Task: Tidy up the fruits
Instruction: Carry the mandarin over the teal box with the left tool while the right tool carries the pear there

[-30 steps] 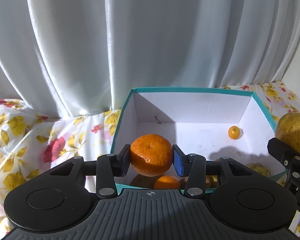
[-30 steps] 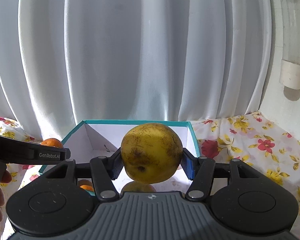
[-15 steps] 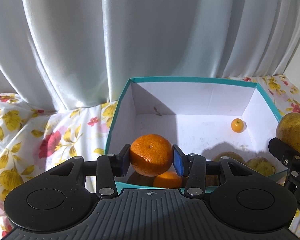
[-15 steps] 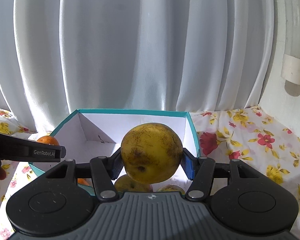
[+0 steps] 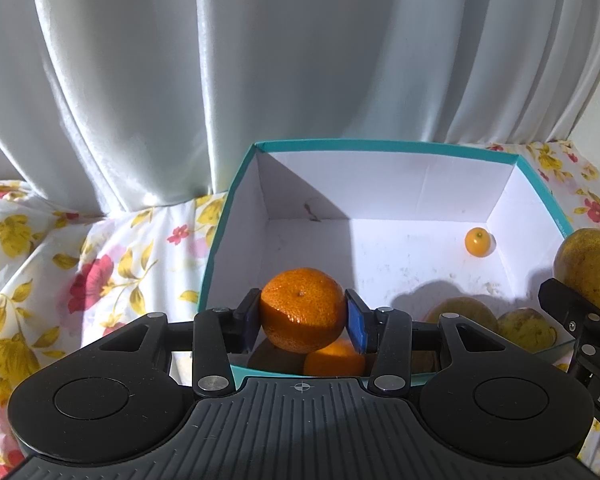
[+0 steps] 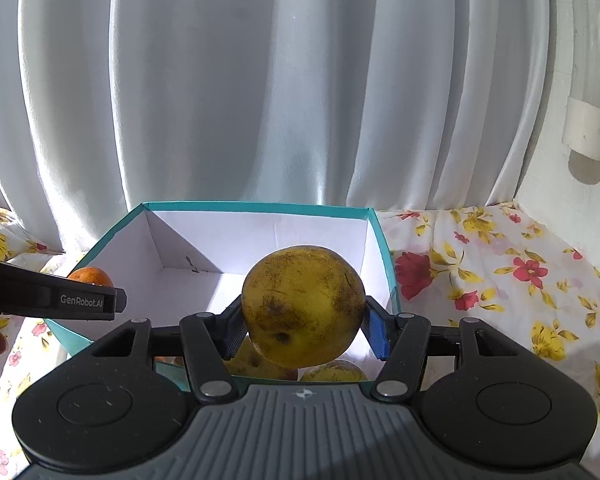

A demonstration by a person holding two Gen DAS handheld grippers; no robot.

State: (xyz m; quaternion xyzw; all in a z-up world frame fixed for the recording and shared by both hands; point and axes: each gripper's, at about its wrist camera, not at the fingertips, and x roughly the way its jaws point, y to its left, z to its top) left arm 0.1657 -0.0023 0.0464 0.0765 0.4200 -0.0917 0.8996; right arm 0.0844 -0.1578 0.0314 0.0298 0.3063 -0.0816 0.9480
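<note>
Partly done: box lower frame already holding fruit, left claw clamping orange, right claw clamping yellow fruit, both unreleased.

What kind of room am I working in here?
Probably a home, not a lab: a floral cloth covers the surface, white curtains hang behind, and fruit goes into a teal box.

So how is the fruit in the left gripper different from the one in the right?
The orange in the left gripper is bright orange, with fine, glossy dimpled skin; the yellow fruit in the right gripper is dull yellow with dark brown blotches. The orange looks smaller, so the left fingers stand closer together than the right ones. Both are roundish, gripped from both sides and held over the teal box.
</note>
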